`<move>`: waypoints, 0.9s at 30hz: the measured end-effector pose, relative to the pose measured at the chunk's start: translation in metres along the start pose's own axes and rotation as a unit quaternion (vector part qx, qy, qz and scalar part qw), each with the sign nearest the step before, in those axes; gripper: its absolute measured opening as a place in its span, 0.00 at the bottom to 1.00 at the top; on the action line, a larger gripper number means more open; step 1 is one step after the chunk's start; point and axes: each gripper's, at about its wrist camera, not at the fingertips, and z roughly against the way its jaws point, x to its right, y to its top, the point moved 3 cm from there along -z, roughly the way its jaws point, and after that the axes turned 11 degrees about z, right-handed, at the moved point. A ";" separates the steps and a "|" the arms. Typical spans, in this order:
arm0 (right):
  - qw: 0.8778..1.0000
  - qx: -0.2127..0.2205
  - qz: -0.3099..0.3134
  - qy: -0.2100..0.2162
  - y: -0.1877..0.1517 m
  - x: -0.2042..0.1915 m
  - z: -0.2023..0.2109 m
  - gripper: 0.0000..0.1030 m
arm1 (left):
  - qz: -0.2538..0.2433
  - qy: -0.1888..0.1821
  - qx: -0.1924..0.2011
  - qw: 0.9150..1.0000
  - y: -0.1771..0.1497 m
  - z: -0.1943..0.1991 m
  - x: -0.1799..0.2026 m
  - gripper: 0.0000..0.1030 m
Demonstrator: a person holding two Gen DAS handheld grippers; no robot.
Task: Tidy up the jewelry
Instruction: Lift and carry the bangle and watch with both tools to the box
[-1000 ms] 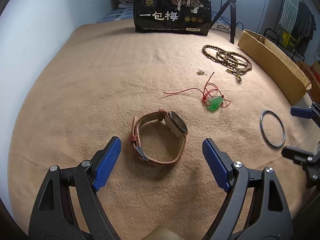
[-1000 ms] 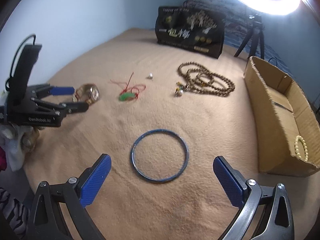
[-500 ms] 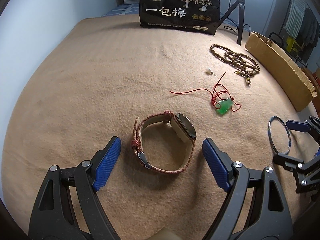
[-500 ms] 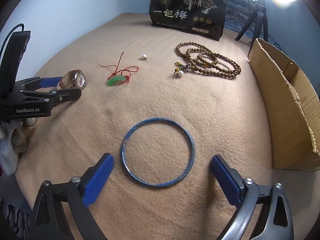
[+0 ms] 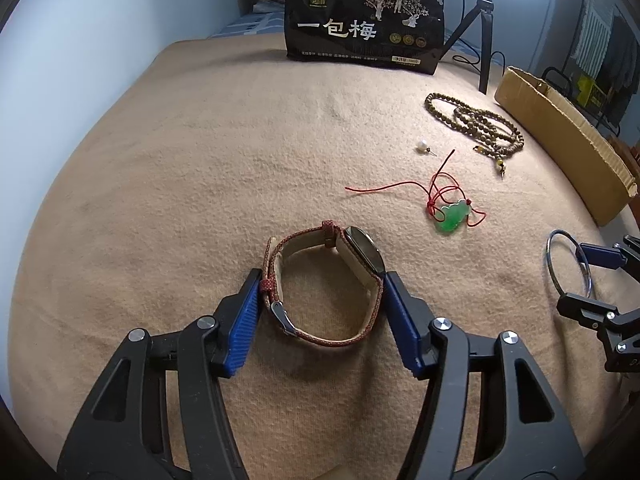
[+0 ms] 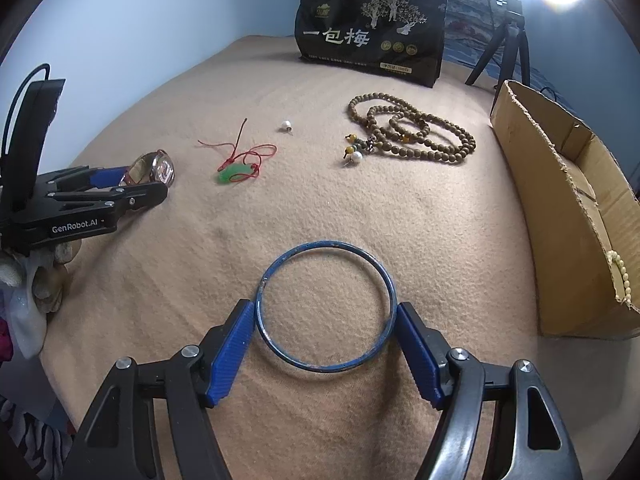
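Black bag (image 5: 364,20): "一包梅". Left claw (image 6: 132,188) body: "GenRobot.AI".

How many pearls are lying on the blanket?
2. One small pearl lies alone beyond the red cord. A bigger pearl hangs on the end of the brown beads. Others may be hidden in the box.

Tan blanket (image 5: 200,152). Red-and-cream woven strap on watch (image 5: 320,280), dark face. Blue bangle (image 6: 326,306). Green pendant (image 5: 454,216) on red cord. Brown bead necklace (image 6: 412,128). White pearl earring (image 5: 423,146). Black bag (image 6: 370,34), white lettering, far. Brown cardboard box (image 6: 560,200), right.
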 end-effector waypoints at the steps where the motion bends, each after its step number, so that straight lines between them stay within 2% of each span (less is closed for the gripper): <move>1: 1.000 0.001 -0.001 0.001 0.000 0.000 0.001 0.71 | 0.001 -0.001 0.001 1.000 0.000 0.001 0.000 0.59; 18: 0.999 0.041 -0.002 -0.010 0.005 0.002 0.042 0.71 | -0.001 -0.022 0.037 0.999 0.010 0.037 0.014 0.58; 27: 0.997 0.074 -0.018 -0.030 0.011 0.026 0.078 0.71 | -0.018 -0.047 0.061 0.997 0.026 0.059 0.043 0.58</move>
